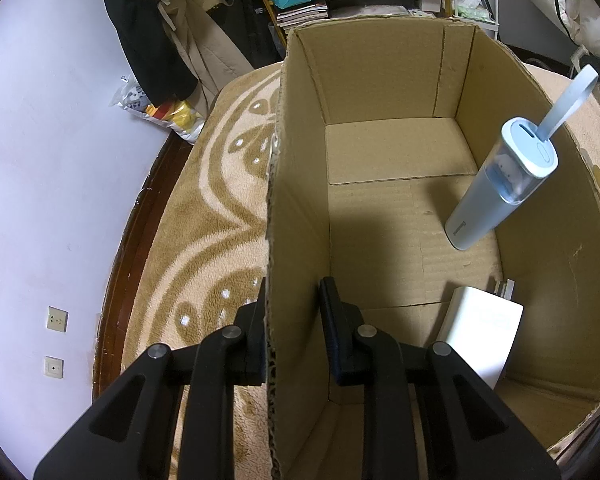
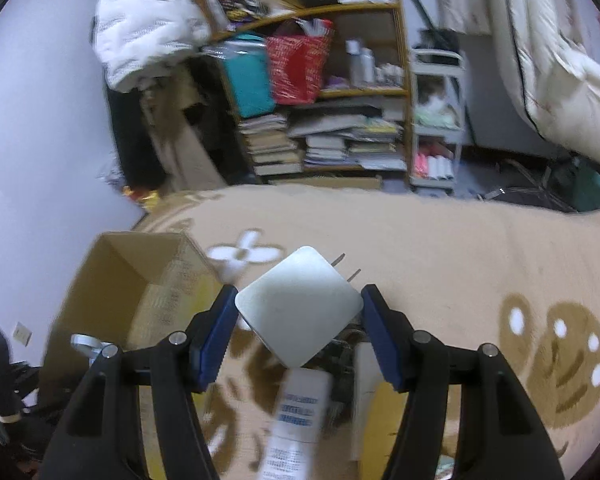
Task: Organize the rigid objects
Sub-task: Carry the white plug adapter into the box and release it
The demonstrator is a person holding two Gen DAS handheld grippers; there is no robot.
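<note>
Left gripper (image 1: 294, 320) pinches the cardboard box (image 1: 380, 80) wall; right gripper (image 2: 298, 316) clamps a white charger (image 2: 298, 306) by its corners above the blanket (image 2: 440, 240)

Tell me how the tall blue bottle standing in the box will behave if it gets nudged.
The blue bottle stands tall and narrow on the cardboard box floor, so it will probably tip rather than slide. Its rounded body may then roll. Its loop strap looks flexible, likely a poor place to grip.
</note>
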